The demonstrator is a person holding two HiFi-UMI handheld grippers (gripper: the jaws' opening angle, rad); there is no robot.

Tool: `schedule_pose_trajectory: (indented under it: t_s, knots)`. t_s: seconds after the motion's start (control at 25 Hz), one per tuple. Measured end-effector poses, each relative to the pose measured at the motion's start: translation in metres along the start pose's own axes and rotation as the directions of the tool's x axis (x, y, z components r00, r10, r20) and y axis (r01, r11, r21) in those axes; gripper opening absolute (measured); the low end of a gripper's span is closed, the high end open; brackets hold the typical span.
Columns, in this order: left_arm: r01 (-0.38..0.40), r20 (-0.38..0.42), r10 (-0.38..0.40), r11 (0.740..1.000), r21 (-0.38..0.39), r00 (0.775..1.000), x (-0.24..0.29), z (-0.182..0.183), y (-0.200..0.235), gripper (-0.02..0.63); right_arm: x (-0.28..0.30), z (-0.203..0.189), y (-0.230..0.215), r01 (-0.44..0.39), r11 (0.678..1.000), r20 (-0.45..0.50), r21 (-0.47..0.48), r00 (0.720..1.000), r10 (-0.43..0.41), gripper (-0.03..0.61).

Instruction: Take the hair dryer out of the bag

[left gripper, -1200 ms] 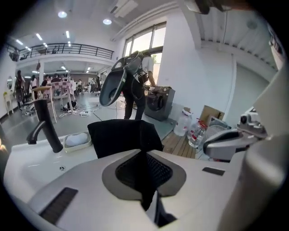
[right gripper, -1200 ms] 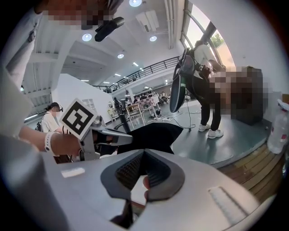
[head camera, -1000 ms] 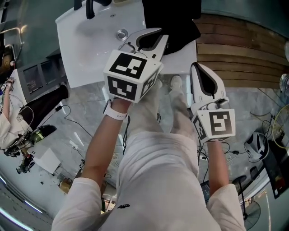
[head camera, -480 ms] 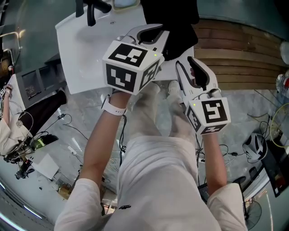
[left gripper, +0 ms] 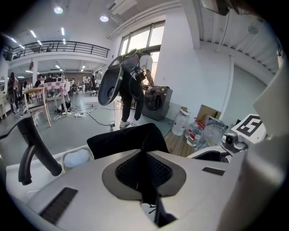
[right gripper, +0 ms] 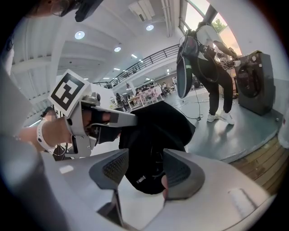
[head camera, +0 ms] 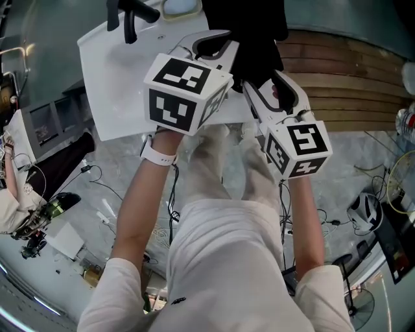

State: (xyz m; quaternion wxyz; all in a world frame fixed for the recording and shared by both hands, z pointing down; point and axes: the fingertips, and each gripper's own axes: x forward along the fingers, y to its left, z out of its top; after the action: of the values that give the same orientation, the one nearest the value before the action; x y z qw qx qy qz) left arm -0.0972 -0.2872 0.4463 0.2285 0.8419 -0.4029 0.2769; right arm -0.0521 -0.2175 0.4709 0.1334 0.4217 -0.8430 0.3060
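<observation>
The black bag (head camera: pixel 253 26) lies on the far part of the white sink top (head camera: pixel 117 78); it also shows as the bag (left gripper: pixel 122 140) beyond the left jaws and the bag (right gripper: pixel 156 131) ahead of the right ones. My left gripper (head camera: pixel 217 44) is shut on the bag's near edge, with a strip of black fabric pinched between its pads (left gripper: pixel 131 169). My right gripper (head camera: pixel 269 87) points at the bag from the right. Its jaws are opening, and the fabric between them is not pressed by either pad. No hair dryer is in sight.
A black tap (head camera: pixel 130 16) and a pale oval dish (head camera: pixel 178 5) stand at the sink top's far left. Wooden decking (head camera: pixel 350 78) lies to the right, with cables (head camera: pixel 97 175) and gear on the floor. Water bottles (left gripper: pixel 189 131) stand beyond the bag.
My right gripper has swung up and left to the bag and its jaws have spread apart. The left gripper has crept a little further over the sink top, still clamped.
</observation>
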Motion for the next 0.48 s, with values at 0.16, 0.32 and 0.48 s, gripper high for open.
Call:
schedule_pose_trajectory:
  t_s: [0.16, 0.32, 0.48]
  knots:
    - [-0.007, 0.007, 0.006, 1.0, 0.024, 1.0, 0.002, 0.002, 0.004, 0.018, 0.018, -0.002, -0.005, -0.003, 1.0, -0.021, 0.007, 1.0, 0.003, 0.235]
    - [-0.016, 0.011, 0.015, 0.999, 0.04, 1.0, 0.002, 0.003, 0.01, 0.018, 0.037, -0.007, -0.015, 0.005, 1.0, -0.05, 0.02, 0.999, -0.004, 0.236]
    - [-0.005, 0.007, 0.005, 1.0, 0.027, 1.0, 0.007, 0.001, 0.018, 0.018, 0.054, -0.012, -0.023, 0.016, 1.0, -0.081, 0.02, 0.997, -0.014, 0.25]
